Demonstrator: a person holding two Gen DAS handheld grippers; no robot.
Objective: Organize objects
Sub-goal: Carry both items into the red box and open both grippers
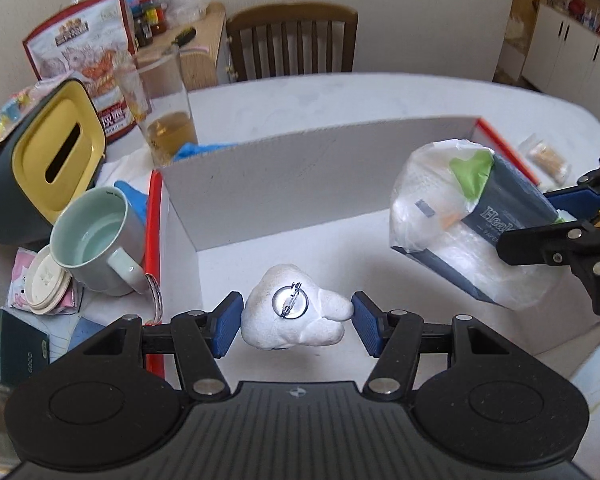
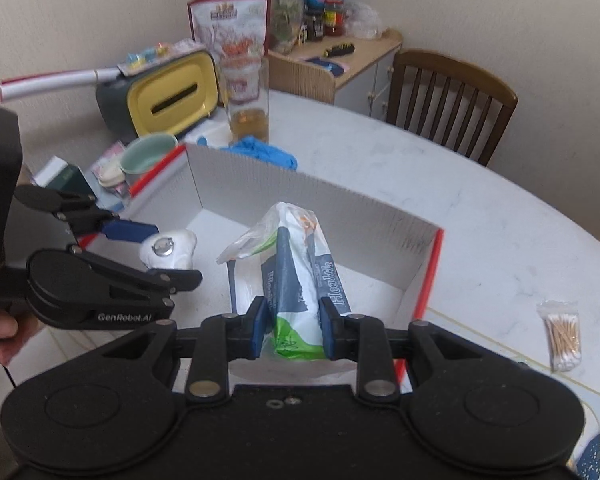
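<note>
My left gripper [image 1: 296, 312] is shut on a white plush badge [image 1: 296, 310] with a round pin back facing up, held over the near left part of a white box with a red rim [image 1: 308, 168]. In the right wrist view the badge [image 2: 170, 254] sits between the left gripper's fingers [image 2: 134, 230]. My right gripper [image 2: 294, 330] is shut on a plastic tissue pack [image 2: 300, 276] printed "Health", held over the box's [image 2: 380, 220] right side. The pack [image 1: 460, 220] also shows in the left wrist view.
Left of the box stand a pale green mug [image 1: 96, 240], a glass of amber drink [image 1: 160, 108], a yellow-topped tissue box [image 1: 48, 160], blue gloves [image 2: 260, 152] and a snack bag [image 1: 84, 56]. A cotton swab packet [image 2: 562, 336] lies right. A wooden chair [image 1: 292, 44] stands behind the table.
</note>
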